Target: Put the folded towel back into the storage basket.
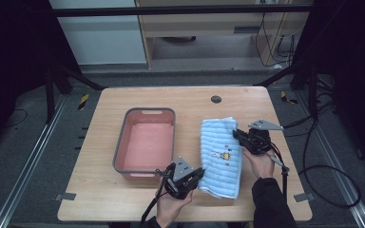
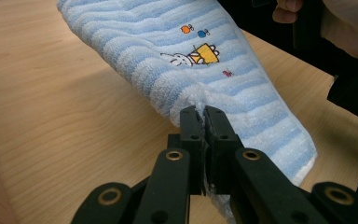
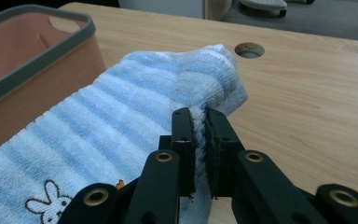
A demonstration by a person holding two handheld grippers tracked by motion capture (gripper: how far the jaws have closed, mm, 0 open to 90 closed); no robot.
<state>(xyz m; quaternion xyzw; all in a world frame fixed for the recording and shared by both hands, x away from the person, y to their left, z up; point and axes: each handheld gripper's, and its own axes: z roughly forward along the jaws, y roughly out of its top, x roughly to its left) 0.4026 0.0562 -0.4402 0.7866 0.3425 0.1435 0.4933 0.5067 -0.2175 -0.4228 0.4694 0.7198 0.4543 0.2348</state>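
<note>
High view: both grippers, left [image 1: 196, 175] and right [image 1: 238, 134], pinch the soft, limp towel [image 1: 220, 159] at opposite edges above the bench [image 1: 100, 199].

A pink plastic basin with a grey rim [image 1: 120, 147] sits on the light wooden table [image 1: 123, 199], left of centre. Just right of it lies a folded blue-and-white striped terry towel [image 1: 221, 156]. The left gripper [image 1: 196, 176] clamps the towel's near left corner, in front of the basin; the right gripper [image 1: 238, 134] clamps its far right corner. Behind the towel, a round cable hole [image 1: 216, 99] sits in the tabletop.
</note>
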